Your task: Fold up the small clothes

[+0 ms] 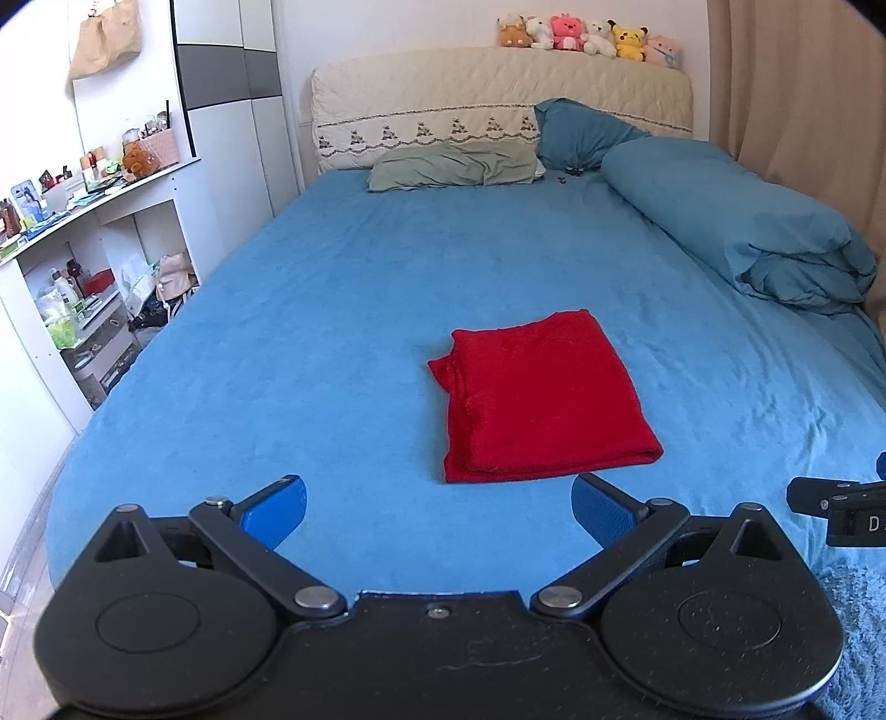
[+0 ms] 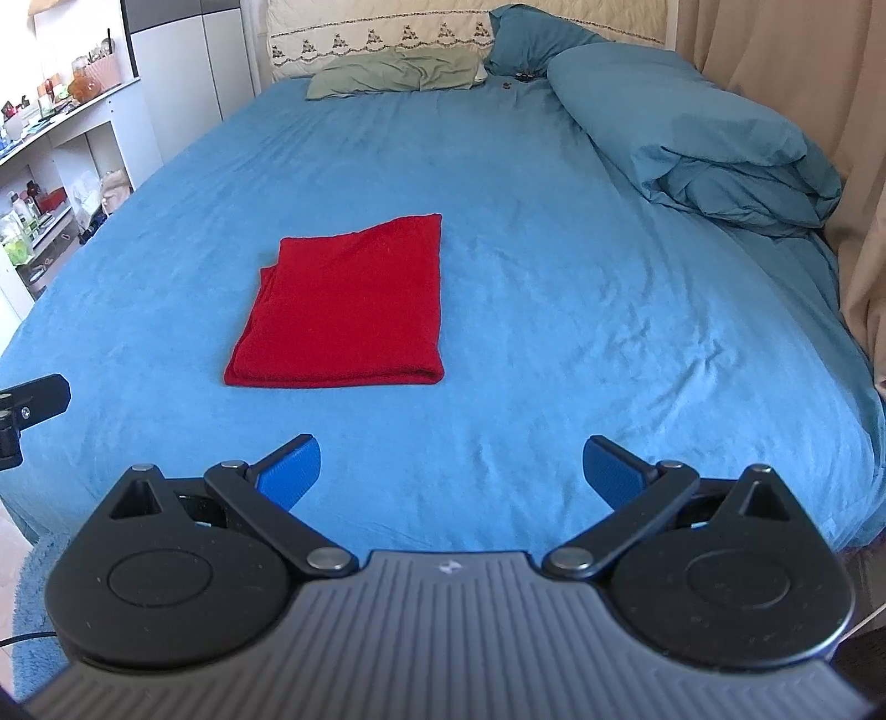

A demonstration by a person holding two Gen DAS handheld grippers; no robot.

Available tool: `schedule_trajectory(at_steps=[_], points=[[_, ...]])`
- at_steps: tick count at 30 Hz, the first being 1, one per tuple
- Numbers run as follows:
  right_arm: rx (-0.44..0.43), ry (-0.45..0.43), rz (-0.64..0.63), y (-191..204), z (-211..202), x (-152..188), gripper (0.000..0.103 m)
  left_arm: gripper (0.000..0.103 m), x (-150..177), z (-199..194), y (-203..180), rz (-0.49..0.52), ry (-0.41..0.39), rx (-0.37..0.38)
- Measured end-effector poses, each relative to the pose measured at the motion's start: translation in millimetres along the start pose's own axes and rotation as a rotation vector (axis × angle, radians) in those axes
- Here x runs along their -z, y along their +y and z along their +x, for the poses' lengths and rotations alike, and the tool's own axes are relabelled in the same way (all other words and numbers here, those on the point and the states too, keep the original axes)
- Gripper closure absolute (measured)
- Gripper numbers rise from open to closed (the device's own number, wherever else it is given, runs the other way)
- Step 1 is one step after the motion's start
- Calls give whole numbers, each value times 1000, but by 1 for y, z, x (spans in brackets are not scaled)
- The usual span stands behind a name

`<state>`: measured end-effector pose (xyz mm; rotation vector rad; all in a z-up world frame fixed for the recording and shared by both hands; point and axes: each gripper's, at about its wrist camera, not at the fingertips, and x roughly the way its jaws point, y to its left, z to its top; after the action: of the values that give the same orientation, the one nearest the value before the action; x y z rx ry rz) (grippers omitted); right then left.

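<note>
A red garment (image 1: 540, 396) lies folded into a neat rectangle on the blue bed sheet (image 1: 332, 310). It also shows in the right wrist view (image 2: 346, 307), left of centre. My left gripper (image 1: 437, 512) is open and empty, held above the near part of the bed, short of the garment's near edge. My right gripper (image 2: 451, 471) is open and empty, to the right of and nearer than the garment. Each gripper's edge shows in the other's view.
A rolled blue duvet (image 1: 731, 221) lies along the right side by a beige curtain (image 1: 803, 83). Pillows (image 1: 454, 166) and soft toys (image 1: 587, 33) are at the headboard. White shelves (image 1: 83, 266) with clutter stand left of the bed. A blue rug (image 2: 33, 598) lies below.
</note>
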<state>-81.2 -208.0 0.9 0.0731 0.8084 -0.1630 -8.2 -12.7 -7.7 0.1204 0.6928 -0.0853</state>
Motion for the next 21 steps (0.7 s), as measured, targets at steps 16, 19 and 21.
schedule_trajectory(at_steps=[16, 19, 21], points=[[4, 8, 5, -3, 6, 0, 0, 0, -3, -2, -2, 11, -9, 11], [4, 7, 3, -3, 6, 0, 0, 0, -4, -2, -2, 4, -6, 15], [3, 8, 5, -3, 6, 0, 0, 0, -4, -2, -2, 4, -5, 19]])
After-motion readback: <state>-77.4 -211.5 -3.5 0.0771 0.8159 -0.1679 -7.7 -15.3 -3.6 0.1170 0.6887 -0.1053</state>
